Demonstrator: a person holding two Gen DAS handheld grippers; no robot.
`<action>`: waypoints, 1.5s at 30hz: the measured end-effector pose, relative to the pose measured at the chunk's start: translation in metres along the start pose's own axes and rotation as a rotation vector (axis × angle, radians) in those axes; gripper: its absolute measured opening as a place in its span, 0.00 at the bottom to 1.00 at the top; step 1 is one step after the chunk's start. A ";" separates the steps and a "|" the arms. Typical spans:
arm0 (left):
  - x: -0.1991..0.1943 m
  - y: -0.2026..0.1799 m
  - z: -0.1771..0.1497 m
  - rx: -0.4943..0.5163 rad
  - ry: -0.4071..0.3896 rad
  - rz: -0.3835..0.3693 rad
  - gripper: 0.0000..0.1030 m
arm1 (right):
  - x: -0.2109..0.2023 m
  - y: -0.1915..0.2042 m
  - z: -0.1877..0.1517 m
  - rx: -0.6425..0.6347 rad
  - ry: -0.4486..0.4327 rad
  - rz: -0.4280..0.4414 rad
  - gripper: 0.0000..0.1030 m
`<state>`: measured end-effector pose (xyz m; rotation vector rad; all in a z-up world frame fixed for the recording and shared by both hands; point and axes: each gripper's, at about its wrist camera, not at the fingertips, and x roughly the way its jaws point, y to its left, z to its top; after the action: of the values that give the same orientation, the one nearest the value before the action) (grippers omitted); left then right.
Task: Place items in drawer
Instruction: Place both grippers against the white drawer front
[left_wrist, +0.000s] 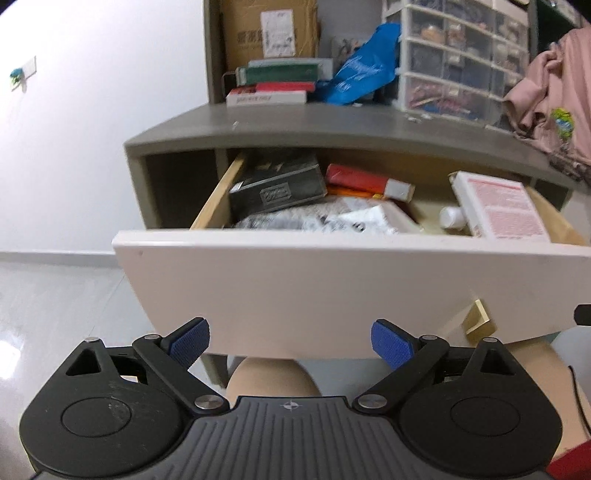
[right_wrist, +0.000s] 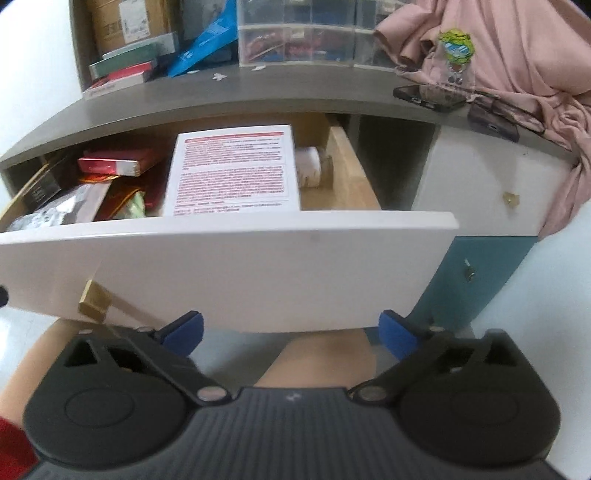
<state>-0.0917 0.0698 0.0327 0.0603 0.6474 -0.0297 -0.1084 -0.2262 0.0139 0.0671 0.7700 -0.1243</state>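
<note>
The white drawer front (left_wrist: 314, 288) stands pulled open under the grey desk top (left_wrist: 314, 125); it also shows in the right wrist view (right_wrist: 240, 266). Inside lie a white box with red print (left_wrist: 498, 206) (right_wrist: 232, 170), a small white bottle (left_wrist: 452, 217) (right_wrist: 308, 166), a red box (left_wrist: 365, 181) (right_wrist: 110, 165), a black box (left_wrist: 277, 184) and silver foil packs (left_wrist: 314, 219). My left gripper (left_wrist: 291, 343) is open and empty below the drawer front. My right gripper (right_wrist: 291, 334) is open and empty, also below the front.
A brass drawer knob (left_wrist: 478, 319) (right_wrist: 94, 301) sticks out of the front. On the desk are stacked books (left_wrist: 273, 86), a blue bag (left_wrist: 362, 70), a clear drawer organiser (left_wrist: 454, 55), pink cloth (right_wrist: 517, 74) and a phone (right_wrist: 428, 96). My knees (right_wrist: 325, 358) are below the drawer.
</note>
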 end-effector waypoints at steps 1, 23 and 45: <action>0.003 0.002 -0.001 -0.006 0.003 0.005 0.93 | 0.002 0.001 -0.001 -0.007 -0.005 -0.006 1.00; 0.040 0.001 0.007 -0.008 0.011 0.030 0.94 | 0.025 0.009 0.010 -0.016 -0.039 -0.019 1.00; 0.055 -0.007 0.011 -0.024 -0.003 0.044 0.96 | 0.036 0.010 0.018 -0.041 -0.072 0.004 1.00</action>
<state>-0.0417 0.0611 0.0084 0.0518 0.6433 0.0200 -0.0695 -0.2209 0.0018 0.0253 0.7003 -0.1060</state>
